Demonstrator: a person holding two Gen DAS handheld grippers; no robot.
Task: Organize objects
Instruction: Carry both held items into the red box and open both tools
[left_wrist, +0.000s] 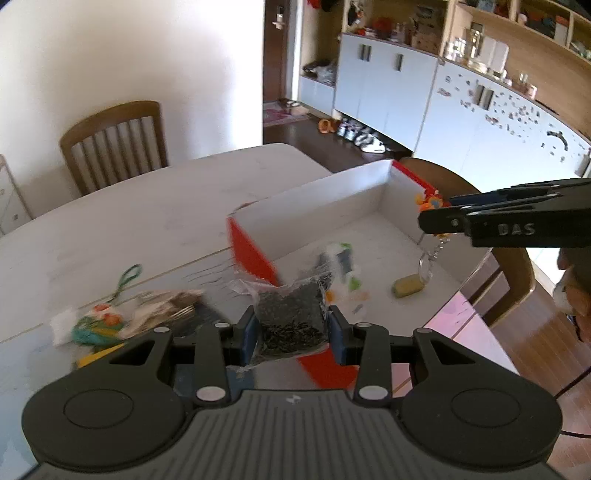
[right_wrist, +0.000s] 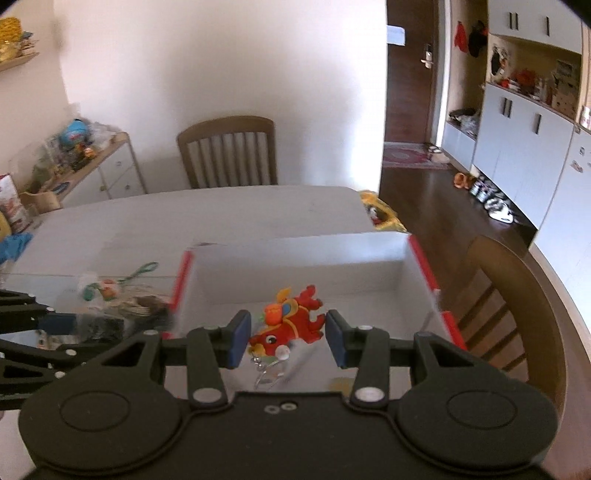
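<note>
A white box with red sides (left_wrist: 325, 199) (right_wrist: 295, 273) stands on the table. My left gripper (left_wrist: 293, 328) is shut on a clear bag of dark tea leaves (left_wrist: 291, 317), held above the box's near left edge. My right gripper (right_wrist: 288, 338) is over the box with a red plush keychain toy (right_wrist: 291, 323) between its blue pads (right_wrist: 238, 339); the toy looks loose or falling, its key ring (right_wrist: 267, 374) hanging below. In the left wrist view the right gripper (left_wrist: 432, 212) shows with the toy (left_wrist: 430, 201) at its tip and the ring (left_wrist: 424, 266) dangling.
In the box lie a yellow sponge-like block (left_wrist: 406, 286) and a green-white packet (left_wrist: 343, 266). Left of the box a pile holds a green-orange knit toy (left_wrist: 96, 325) (right_wrist: 105, 290) and a bundle (left_wrist: 166, 310). Wooden chairs (left_wrist: 114, 144) (right_wrist: 513, 314) stand by the table (left_wrist: 129, 221).
</note>
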